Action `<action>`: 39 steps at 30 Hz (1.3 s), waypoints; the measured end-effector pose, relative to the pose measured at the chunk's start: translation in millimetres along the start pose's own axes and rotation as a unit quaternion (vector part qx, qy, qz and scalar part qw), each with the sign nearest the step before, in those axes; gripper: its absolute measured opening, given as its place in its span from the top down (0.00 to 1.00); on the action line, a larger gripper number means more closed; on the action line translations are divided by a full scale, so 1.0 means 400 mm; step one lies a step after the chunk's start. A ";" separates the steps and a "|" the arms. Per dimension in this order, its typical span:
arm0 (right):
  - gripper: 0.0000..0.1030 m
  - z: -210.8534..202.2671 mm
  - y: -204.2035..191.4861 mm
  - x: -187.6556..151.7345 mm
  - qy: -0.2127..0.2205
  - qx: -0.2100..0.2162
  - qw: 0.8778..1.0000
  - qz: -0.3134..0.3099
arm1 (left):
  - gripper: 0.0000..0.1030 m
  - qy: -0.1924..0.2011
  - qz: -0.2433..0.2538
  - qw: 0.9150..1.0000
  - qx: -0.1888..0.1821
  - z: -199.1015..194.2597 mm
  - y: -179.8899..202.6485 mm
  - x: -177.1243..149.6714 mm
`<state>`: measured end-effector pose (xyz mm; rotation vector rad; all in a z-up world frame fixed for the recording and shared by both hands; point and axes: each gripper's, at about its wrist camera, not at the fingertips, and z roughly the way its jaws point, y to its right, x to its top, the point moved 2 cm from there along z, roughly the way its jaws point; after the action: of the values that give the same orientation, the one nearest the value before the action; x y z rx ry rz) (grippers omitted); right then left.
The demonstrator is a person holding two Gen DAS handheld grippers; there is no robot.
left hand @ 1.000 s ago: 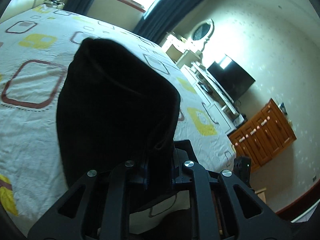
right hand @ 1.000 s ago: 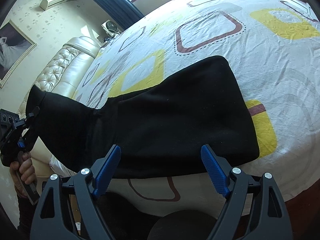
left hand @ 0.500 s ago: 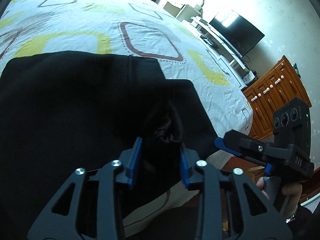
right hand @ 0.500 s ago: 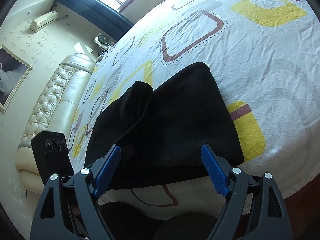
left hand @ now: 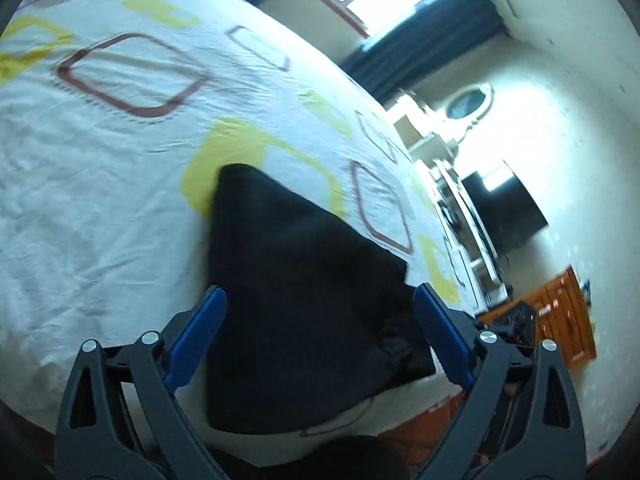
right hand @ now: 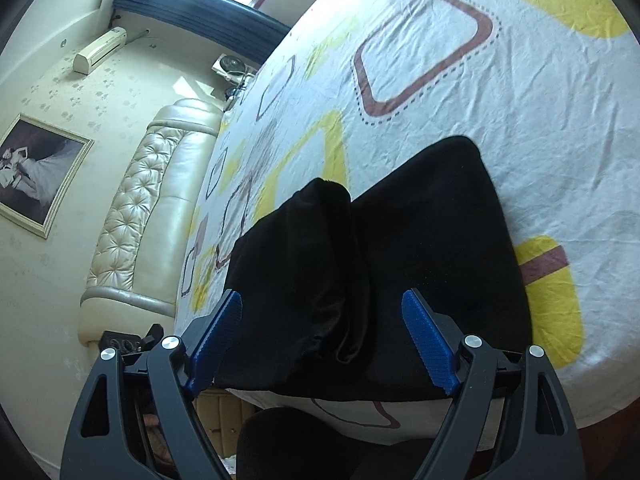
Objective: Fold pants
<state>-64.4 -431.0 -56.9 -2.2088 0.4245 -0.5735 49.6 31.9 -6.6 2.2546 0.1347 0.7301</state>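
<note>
The black pants (left hand: 304, 288) lie folded into a compact bundle near the front edge of the bed (left hand: 100, 184). My left gripper (left hand: 320, 336) hovers just in front of them, its jaws opening wide, blue pads (left hand: 196, 332) clear of the cloth. In the right wrist view the same pants (right hand: 432, 264) show a raised fold on their left part. My right gripper (right hand: 324, 340) stands open over their near edge, holding nothing. The other gripper's black body (right hand: 124, 344) peeks in at the lower left.
The bed sheet (right hand: 520, 92) is white with yellow and brown squares. A padded cream headboard (right hand: 144, 216) stands at the left. A wooden cabinet (left hand: 568, 320), a television (left hand: 504, 208) and curtained windows (left hand: 404, 40) line the far side.
My left gripper let go of the pants' end, which now lies on the bundle, and its jaws spread wide as it drew back. The right gripper shifted slightly and stayed open.
</note>
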 end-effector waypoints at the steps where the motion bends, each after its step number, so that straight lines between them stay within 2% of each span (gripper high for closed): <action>1: 0.21 0.023 0.002 0.004 -0.012 0.008 1.000 0.001 | 0.08 -0.007 -0.030 1.000 0.004 0.002 -0.045 0.013; 4: 0.21 0.089 0.003 0.008 -0.039 0.005 0.999 -0.002 | 0.08 -0.018 -0.111 0.994 0.006 0.020 -0.149 0.018; 6: 0.21 0.126 -0.006 0.000 -0.060 0.014 0.998 -0.008 | 0.08 -0.036 -0.154 0.987 0.003 0.044 -0.182 0.007; 10: 0.22 0.169 -0.039 -0.019 -0.072 0.005 0.997 -0.036 | 0.08 -0.061 -0.186 0.981 -0.009 0.085 -0.191 -0.028; 12: 0.42 0.187 -0.046 -0.026 -0.089 0.001 0.995 -0.042 | 0.08 -0.064 -0.173 0.983 -0.002 0.091 -0.185 -0.030; 13: 0.61 0.198 -0.040 -0.029 -0.099 -0.014 0.994 -0.040 | 0.08 -0.068 -0.165 0.984 0.001 0.095 -0.178 -0.029; 14: 0.75 0.208 -0.031 -0.032 -0.104 -0.021 0.994 -0.037 | 0.08 -0.070 -0.158 0.985 0.004 0.098 -0.174 -0.029; 17: 0.81 0.211 -0.015 -0.032 -0.104 -0.005 0.994 -0.016 | 0.08 -0.072 -0.147 0.987 0.010 0.103 -0.162 -0.030; 21: 0.85 0.184 -0.039 -0.026 -0.094 0.029 0.995 -0.008 | 0.08 -0.071 -0.142 0.987 0.005 0.111 -0.150 -0.027; 27: 0.86 0.105 -0.093 -0.004 -0.063 0.050 0.996 -0.031 | 0.08 -0.078 -0.129 0.988 -0.020 0.123 -0.131 -0.021; 30: 0.86 0.054 -0.079 0.011 -0.043 0.040 0.998 -0.034 | 0.08 -0.085 -0.119 0.989 -0.028 0.128 -0.117 -0.024; 34: 0.86 -0.006 -0.012 0.024 -0.024 0.015 0.999 -0.016 | 0.08 -0.095 -0.108 0.989 -0.034 0.143 -0.094 -0.033; 39: 0.86 -0.023 0.077 0.020 -0.030 -0.010 0.999 0.011 | 0.08 -0.113 -0.096 0.988 -0.038 0.170 -0.074 -0.056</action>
<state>-65.9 -460.0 -73.3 -2.2321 0.4248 -0.4907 71.4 3.3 -75.1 2.1958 0.2070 0.3687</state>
